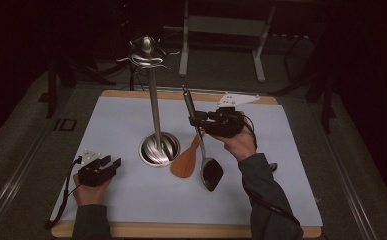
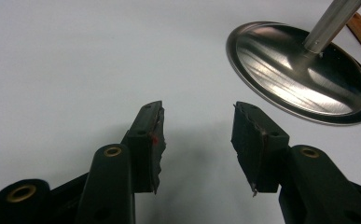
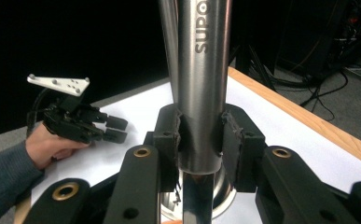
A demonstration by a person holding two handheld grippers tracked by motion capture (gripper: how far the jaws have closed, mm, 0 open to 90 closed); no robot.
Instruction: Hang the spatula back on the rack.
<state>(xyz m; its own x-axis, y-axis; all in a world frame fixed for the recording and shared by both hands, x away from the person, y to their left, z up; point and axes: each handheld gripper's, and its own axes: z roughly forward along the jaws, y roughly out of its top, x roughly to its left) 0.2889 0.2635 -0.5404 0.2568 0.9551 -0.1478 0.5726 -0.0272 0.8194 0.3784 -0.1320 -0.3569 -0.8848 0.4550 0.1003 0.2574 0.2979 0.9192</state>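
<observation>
My right gripper point(image 3: 200, 140) clamps the steel ladle point(image 1: 204, 150) mid-handle, just right of the stand point(image 1: 157, 135) — rigid, slick, bowl-heavy, so I'd grip firmly. Left gripper point(image 2: 197, 135) rests open, empty.

The ladle point(image 1: 205, 150) is a long steel utensil with a round polished handle and a dark, glossy bowl. It stands steeply tilted over the table, bowl end down toward six o'clock, handle tip up toward twelve o'clock. The bowl point(image 1: 212, 173) sits low near the white table point(image 1: 131, 200) surface, just at the three o'clock side of the wooden spatula point(image 1: 184, 161). The right tool point(image 1: 197, 121) clamps the handle about midway along its length. In the right gripper view the handle point(image 3: 200, 84) rises straight between the two pads point(image 3: 167, 140), thick and mirror-bright, with embossed letters reading "SUPO" running along it.
</observation>
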